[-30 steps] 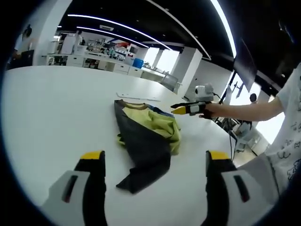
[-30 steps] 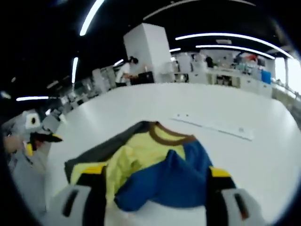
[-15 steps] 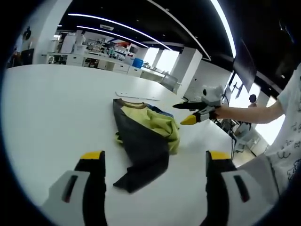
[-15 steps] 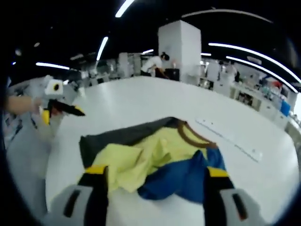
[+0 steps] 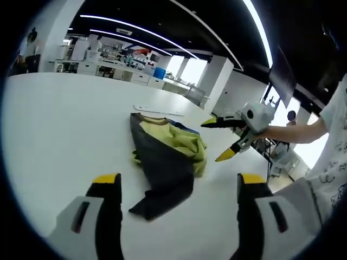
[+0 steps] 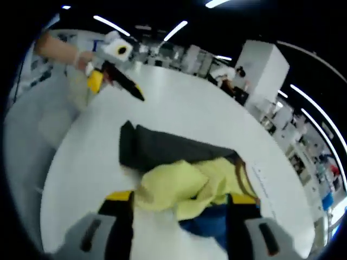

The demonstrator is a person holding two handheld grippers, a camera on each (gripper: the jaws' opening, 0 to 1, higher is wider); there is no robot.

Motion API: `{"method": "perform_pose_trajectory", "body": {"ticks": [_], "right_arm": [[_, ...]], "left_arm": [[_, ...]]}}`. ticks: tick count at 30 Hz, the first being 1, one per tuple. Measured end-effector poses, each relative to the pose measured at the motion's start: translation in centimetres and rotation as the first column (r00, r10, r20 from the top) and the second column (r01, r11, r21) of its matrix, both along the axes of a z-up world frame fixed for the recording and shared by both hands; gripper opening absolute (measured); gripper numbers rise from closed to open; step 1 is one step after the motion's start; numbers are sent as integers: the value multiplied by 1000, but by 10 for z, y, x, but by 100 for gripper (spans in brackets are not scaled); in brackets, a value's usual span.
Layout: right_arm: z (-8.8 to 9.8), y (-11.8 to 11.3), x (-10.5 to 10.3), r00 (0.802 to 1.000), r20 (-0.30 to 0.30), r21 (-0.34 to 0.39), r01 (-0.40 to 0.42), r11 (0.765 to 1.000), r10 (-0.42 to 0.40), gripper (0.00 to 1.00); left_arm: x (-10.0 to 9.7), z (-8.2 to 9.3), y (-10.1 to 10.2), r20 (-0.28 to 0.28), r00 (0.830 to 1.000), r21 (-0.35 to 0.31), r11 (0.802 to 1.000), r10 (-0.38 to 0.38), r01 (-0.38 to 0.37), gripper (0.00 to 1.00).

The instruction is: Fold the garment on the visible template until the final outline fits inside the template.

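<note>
A crumpled garment point(image 5: 168, 154), dark grey, yellow and blue with a brown collar, lies in a heap on the white table point(image 5: 59, 119). A thin white template strip point(image 5: 159, 111) lies just beyond it. My left gripper point(image 5: 179, 180) is open and short of the garment, holding nothing. My right gripper point(image 5: 219, 139) hovers to the garment's right, rolled on its side with its jaws wide apart. In the right gripper view, the right gripper point(image 6: 180, 197) is open over the yellow and blue edge of the garment point(image 6: 179, 162). The left gripper point(image 6: 118, 90) shows beyond the dark part.
The round table's edge point(image 5: 260, 157) runs close behind the right gripper. A person's forearm point(image 5: 293, 131) reaches in from the right, with a white shirt point(image 5: 333, 157) beside it. Desks and shelves point(image 5: 108, 57) stand far behind. Bare tabletop stretches left of the garment.
The right gripper has rolled onto its side and drawn slightly right of the garment, so its view has swung round. The garment and left gripper have stayed put.
</note>
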State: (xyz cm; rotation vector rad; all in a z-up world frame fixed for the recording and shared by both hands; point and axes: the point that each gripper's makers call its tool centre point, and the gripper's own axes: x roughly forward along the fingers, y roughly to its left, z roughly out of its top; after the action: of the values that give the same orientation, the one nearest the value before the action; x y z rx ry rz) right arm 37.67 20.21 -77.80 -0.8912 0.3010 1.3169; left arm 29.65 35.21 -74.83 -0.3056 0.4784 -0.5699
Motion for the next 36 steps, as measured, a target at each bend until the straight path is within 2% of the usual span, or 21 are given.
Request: {"method": "perform_pose_trajectory", "body": {"ticks": [2, 4, 6, 8, 15, 18, 20, 21, 22, 23, 26, 28, 36], "right_arm": [[-4, 6, -6, 997, 49, -39, -57, 998, 59, 65], [-6, 10, -10, 993, 84, -65, -76, 995, 81, 60], [-11, 14, -14, 992, 81, -75, -87, 993, 93, 56], [-15, 11, -7, 987, 131, -119, -82, 990, 98, 53], [-31, 7, 4, 990, 123, -149, -48, 988, 67, 35], [-30, 6, 4, 993, 113, -150, -28, 988, 46, 27], [-30, 6, 6, 993, 114, -152, -19, 988, 37, 19], [-30, 6, 8, 993, 113, -155, -13, 988, 31, 14], [-30, 6, 8, 994, 109, -158, -8, 987, 25, 4], [-30, 6, 9, 994, 108, -158, -4, 987, 21, 0], [-22, 8, 9, 997, 78, -129, 12, 992, -2, 0], [-13, 11, 11, 997, 81, -112, 11, 994, -2, 0], [40, 31, 37, 997, 55, 10, 59, 998, -59, 0]], "left_arm": [[-1, -1, 0, -1, 1000, -4, 1000, 1, -1, 85], [-1, -1, -1, -2, 1000, -12, 1000, 4, -4, 85], [-2, -2, 0, -3, 1000, -11, 1000, 6, -6, 85], [-3, -2, 0, -4, 1000, -13, 1000, 7, -7, 85], [-4, -1, 5, -2, 1000, -16, 1000, 20, -20, 85], [-5, -1, 6, -2, 1000, -16, 1000, 25, -25, 85], [-5, -1, 7, -2, 1000, -16, 1000, 26, -26, 85], [-5, -1, 7, -3, 1000, -15, 1000, 26, -26, 85], [-5, -2, 7, -3, 1000, -14, 1000, 25, -25, 85], [-5, -2, 7, -3, 1000, -14, 1000, 25, -26, 85], [-6, -2, 8, -3, 1000, -17, 999, 30, -30, 85], [-6, -2, 8, -3, 1000, -16, 999, 30, -30, 85], [-6, -3, 7, -3, 1000, -22, 999, 30, -30, 85]]}}
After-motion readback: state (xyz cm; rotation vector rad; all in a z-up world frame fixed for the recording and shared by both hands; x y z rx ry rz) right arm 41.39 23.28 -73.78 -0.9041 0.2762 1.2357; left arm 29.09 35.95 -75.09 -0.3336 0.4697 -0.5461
